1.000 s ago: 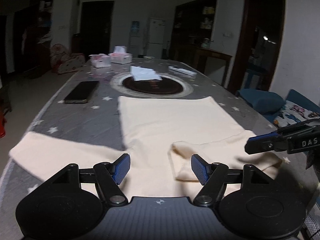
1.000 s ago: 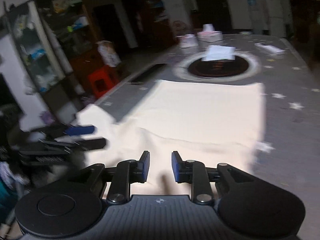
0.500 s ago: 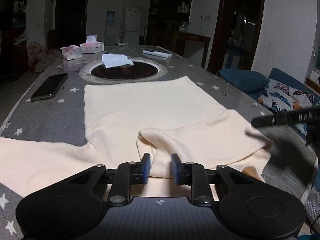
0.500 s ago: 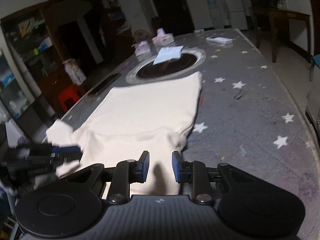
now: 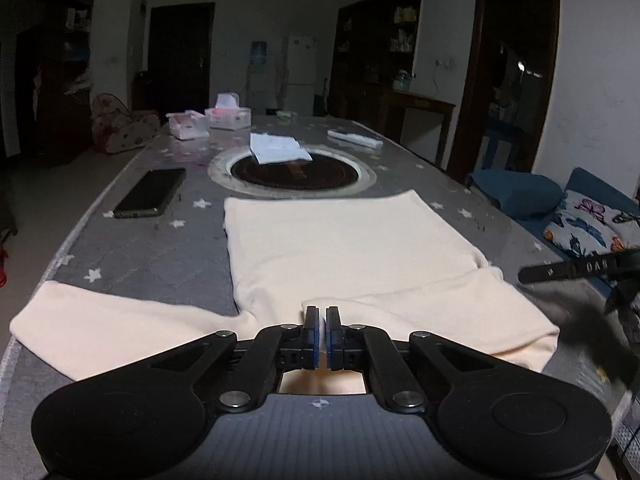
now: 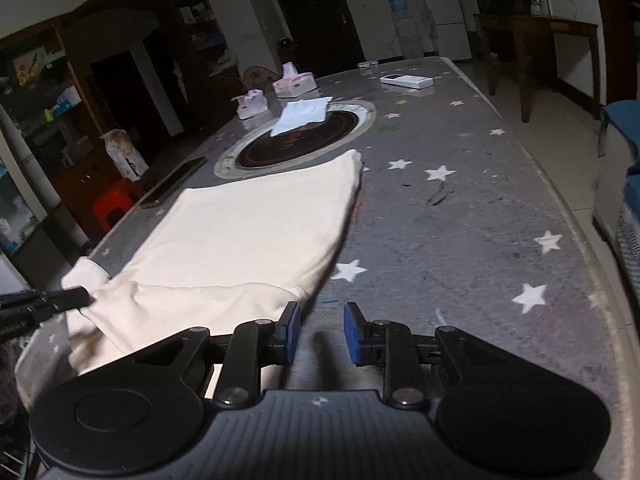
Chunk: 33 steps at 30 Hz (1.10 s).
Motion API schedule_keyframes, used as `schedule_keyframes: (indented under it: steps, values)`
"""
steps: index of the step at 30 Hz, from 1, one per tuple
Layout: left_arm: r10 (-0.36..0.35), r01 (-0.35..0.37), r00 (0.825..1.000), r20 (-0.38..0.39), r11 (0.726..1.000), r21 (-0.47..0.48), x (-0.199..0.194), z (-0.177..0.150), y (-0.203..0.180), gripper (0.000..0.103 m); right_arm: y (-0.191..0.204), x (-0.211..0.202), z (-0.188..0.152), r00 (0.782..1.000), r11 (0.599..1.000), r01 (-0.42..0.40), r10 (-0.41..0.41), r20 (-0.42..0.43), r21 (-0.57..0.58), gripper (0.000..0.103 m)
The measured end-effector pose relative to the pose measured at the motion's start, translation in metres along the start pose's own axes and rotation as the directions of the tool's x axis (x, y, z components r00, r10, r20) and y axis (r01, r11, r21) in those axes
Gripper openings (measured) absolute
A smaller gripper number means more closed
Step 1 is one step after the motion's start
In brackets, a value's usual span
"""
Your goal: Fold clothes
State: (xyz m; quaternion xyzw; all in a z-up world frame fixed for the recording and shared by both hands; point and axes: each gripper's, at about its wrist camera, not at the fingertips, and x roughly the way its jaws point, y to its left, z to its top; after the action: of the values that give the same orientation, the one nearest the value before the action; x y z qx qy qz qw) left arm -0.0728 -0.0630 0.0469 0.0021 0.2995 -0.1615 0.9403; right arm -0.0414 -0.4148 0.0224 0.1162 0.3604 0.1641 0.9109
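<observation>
1. The cream long-sleeved knit top [image 5: 344, 248] lies flat on the grey star-patterned tablecloth [image 5: 132, 256], its hem toward 12 o'clock near the round dark inset ring [image 5: 294, 174] in the table.
2. In the left wrist view one sleeve [image 5: 112, 328] stretches out toward 9 o'clock; the other sleeve [image 5: 448, 316] is folded across the chest toward 3 o'clock.
3. The left gripper [image 5: 321, 322] has its blue-padded fingers pressed almost together at the folded sleeve's end at 6 o'clock; a sliver of pale cloth shows between them, so it appears to pinch the top.
4. The right gripper [image 6: 318, 332] stands parted over bare tablecloth, holding nothing, with the top's edge just beside its left finger.
5. The collar area is hidden under the left gripper's body.
6. The right gripper's tip at 3 o'clock in the left view is motion-blurred.
7. A black smartphone [image 5: 150, 198] lies at 10 o'clock, well apart from the top.
</observation>
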Motion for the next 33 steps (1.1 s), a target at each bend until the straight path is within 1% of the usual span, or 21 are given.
schedule_keyframes:
  steps: [4, 7, 9, 13, 16, 18, 20, 25, 27, 31, 33]
  values:
    - [-0.008, 0.009, 1.000, -0.026, 1.000, 0.019, 0.006, -0.005, -0.005, 0.004, 0.002, 0.005, 0.003, 0.999, 0.998, -0.050, 0.049, 0.004, 0.029, 0.024]
    - [0.000, 0.001, 0.999, -0.035, 1.000, 0.024, 0.007, -0.005, -0.005, 0.004, 0.005, 0.012, 0.004, 0.999, 0.998, -0.052, 0.052, 0.002, 0.026, 0.024]
    - [0.009, -0.008, 0.999, -0.036, 1.000, 0.027, 0.006, -0.006, -0.002, 0.004, 0.009, 0.016, 0.004, 0.999, 0.999, -0.041, 0.041, -0.003, 0.004, 0.024]
    - [0.047, -0.046, 0.997, -0.052, 0.998, 0.034, 0.004, -0.009, 0.003, 0.005, 0.015, 0.025, 0.002, 0.999, 0.998, 0.021, -0.023, -0.030, -0.054, 0.024]
    - [0.057, -0.056, 0.997, -0.049, 0.998, 0.033, -0.001, -0.008, 0.006, 0.005, 0.020, 0.021, 0.005, 0.998, 0.995, 0.056, -0.057, -0.013, -0.087, 0.024]
    - [0.037, -0.036, 0.999, -0.032, 0.999, 0.022, -0.004, -0.004, 0.005, 0.005, 0.027, 0.015, 0.008, 0.999, 0.992, 0.054, -0.053, 0.013, -0.111, 0.024]
    - [0.010, -0.009, 1.000, -0.018, 1.000, 0.012, -0.005, 0.001, 0.002, 0.006, 0.035, 0.012, 0.011, 0.999, 0.990, 0.035, -0.032, 0.026, -0.133, 0.024]
    - [-0.062, 0.062, 0.998, -0.027, 0.998, 0.009, 0.017, 0.007, -0.015, 0.006, 0.055, 0.023, 0.012, 1.000, 0.982, -0.017, 0.018, 0.004, -0.186, 0.024]
    - [-0.064, 0.064, 0.997, -0.051, 0.998, 0.006, 0.028, 0.004, -0.018, 0.006, 0.061, 0.030, 0.009, 1.000, 0.978, -0.023, 0.020, -0.015, -0.209, 0.024]
    - [-0.043, 0.042, 0.997, -0.070, 0.999, -0.017, 0.029, -0.002, -0.010, 0.007, 0.064, 0.040, 0.002, 0.999, 0.972, -0.008, -0.003, -0.047, -0.233, 0.024]
    - [-0.032, 0.030, 0.996, -0.079, 0.999, -0.029, 0.029, -0.005, -0.005, 0.007, 0.064, 0.040, 0.002, 0.999, 0.972, -0.006, -0.006, -0.049, -0.234, 0.023]
